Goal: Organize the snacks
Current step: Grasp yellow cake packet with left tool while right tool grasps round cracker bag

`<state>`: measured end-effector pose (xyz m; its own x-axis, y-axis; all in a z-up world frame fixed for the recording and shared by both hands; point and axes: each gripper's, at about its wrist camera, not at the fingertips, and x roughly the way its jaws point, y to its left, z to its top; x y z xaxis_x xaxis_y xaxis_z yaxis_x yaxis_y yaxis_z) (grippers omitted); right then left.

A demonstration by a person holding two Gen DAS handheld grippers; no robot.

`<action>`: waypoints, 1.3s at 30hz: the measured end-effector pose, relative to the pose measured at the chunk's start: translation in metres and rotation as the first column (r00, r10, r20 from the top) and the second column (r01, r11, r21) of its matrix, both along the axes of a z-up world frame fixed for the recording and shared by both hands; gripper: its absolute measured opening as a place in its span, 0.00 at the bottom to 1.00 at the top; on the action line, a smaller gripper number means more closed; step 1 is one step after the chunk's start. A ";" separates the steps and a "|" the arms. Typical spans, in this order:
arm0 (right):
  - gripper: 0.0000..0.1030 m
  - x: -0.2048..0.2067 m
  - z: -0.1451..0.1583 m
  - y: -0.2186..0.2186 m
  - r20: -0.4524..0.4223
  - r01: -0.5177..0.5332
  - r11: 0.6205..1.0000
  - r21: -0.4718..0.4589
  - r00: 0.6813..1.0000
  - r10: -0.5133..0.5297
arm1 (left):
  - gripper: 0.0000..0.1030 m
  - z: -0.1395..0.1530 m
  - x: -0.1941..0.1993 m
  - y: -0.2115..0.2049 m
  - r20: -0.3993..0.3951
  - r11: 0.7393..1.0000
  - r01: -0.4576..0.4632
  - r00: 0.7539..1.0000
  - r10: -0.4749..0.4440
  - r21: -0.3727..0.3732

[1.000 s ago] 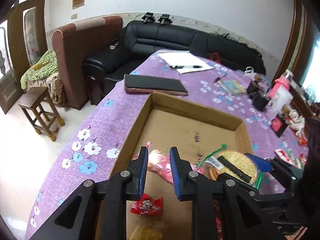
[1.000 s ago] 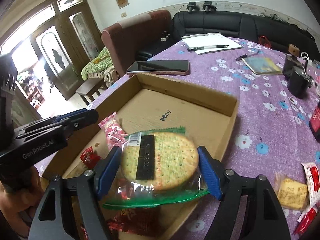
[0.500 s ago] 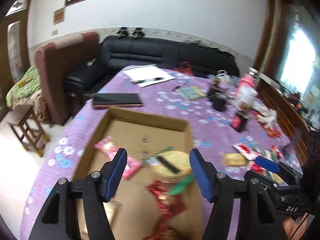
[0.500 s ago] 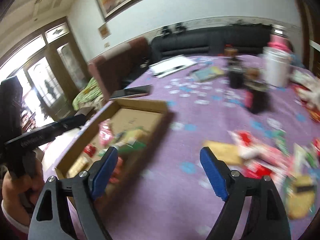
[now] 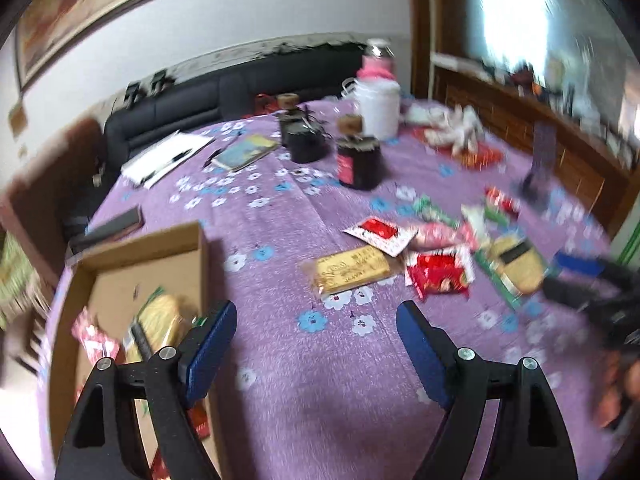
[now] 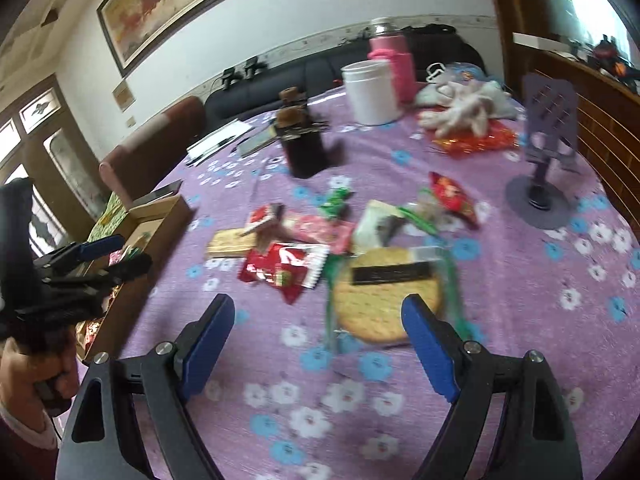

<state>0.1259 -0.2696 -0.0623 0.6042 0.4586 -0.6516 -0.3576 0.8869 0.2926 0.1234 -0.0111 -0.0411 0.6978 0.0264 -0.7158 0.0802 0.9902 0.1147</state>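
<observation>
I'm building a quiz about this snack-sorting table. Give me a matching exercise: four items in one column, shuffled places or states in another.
Items:
1. round cracker pack
2. white jar
3. cardboard box
4. right gripper

Places or states:
A. at the table's left edge, snacks inside
B. open, holding nothing
C. lying just ahead of the right gripper
D. upright beside the pink bottle

Pairs: 1-C, 2-D, 3-A, 4-B

The right hand-held gripper, clamped on a cracker pack over the box a second ago, is now spread wide and empty above the surface, near a second cracker pack. The first pack lies in the box. The left hand-held gripper, nearly closed before, is wide apart and has swung right, off the box.
</observation>
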 end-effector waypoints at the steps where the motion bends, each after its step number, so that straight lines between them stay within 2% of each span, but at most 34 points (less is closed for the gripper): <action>1: 0.82 0.001 -0.001 -0.005 0.000 0.005 1.000 0.003 1.000 -0.005 | 0.83 -0.004 0.004 -0.005 -0.006 0.999 0.010 1.000 -0.010 0.032; 4: 0.82 0.003 -0.004 -0.015 -0.003 0.012 1.000 -0.002 1.000 -0.012 | 0.83 -0.014 0.022 -0.020 -0.030 0.993 0.050 0.998 -0.047 0.110; 7: 0.82 0.008 -0.009 -0.021 -0.012 0.019 1.000 -0.016 1.000 -0.019 | 0.83 -0.021 0.039 -0.026 -0.068 0.987 0.076 0.995 -0.067 0.142; 15: 0.83 0.034 -0.025 -0.010 -0.053 0.009 0.994 -0.105 0.998 -0.015 | 0.83 -0.046 0.077 -0.030 -0.186 0.975 0.156 0.974 -0.126 0.156; 17: 0.89 0.039 -0.028 -0.003 -0.051 0.012 0.987 -0.159 0.998 -0.021 | 0.83 -0.051 0.081 -0.033 -0.202 0.972 0.171 0.970 -0.137 0.162; 19: 0.89 0.044 -0.031 0.002 -0.056 0.014 0.981 -0.192 0.998 -0.025 | 0.83 -0.055 0.085 -0.034 -0.208 0.970 0.174 0.968 -0.137 0.170; 22: 0.89 0.052 -0.038 0.008 -0.081 0.019 0.974 -0.227 0.996 -0.039 | 0.83 -0.057 0.091 -0.034 -0.209 0.972 0.176 0.968 -0.142 0.156; 25: 0.94 0.057 -0.042 0.011 -0.097 0.016 0.973 -0.232 0.994 -0.040 | 0.83 -0.057 0.097 -0.033 -0.213 0.974 0.184 0.965 -0.154 0.131; 28: 0.94 0.058 -0.043 0.014 -0.095 0.012 0.971 -0.239 0.995 -0.036 | 0.88 -0.058 0.102 -0.032 -0.220 0.978 0.177 0.964 -0.150 0.112; 32: 0.94 0.058 -0.042 0.012 -0.094 0.013 0.975 -0.224 0.995 -0.035 | 0.88 -0.062 0.104 -0.023 -0.255 0.986 0.167 0.953 -0.164 -0.009; 35: 0.93 0.058 -0.041 0.012 -0.093 0.014 0.976 -0.218 0.995 -0.035 | 0.80 -0.062 0.098 -0.027 -0.242 0.983 0.184 0.953 -0.184 -0.022; 39: 0.90 0.057 -0.041 0.011 -0.088 0.021 0.975 -0.221 0.995 -0.042 | 0.53 -0.058 0.092 -0.036 -0.246 0.975 0.219 0.944 -0.220 -0.033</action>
<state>0.1831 -0.2584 -0.1029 0.5491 0.2799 -0.7875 -0.3091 0.9434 0.1198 0.2154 -0.0476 -0.0987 0.4872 -0.1114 -0.8661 0.3208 0.9453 0.0588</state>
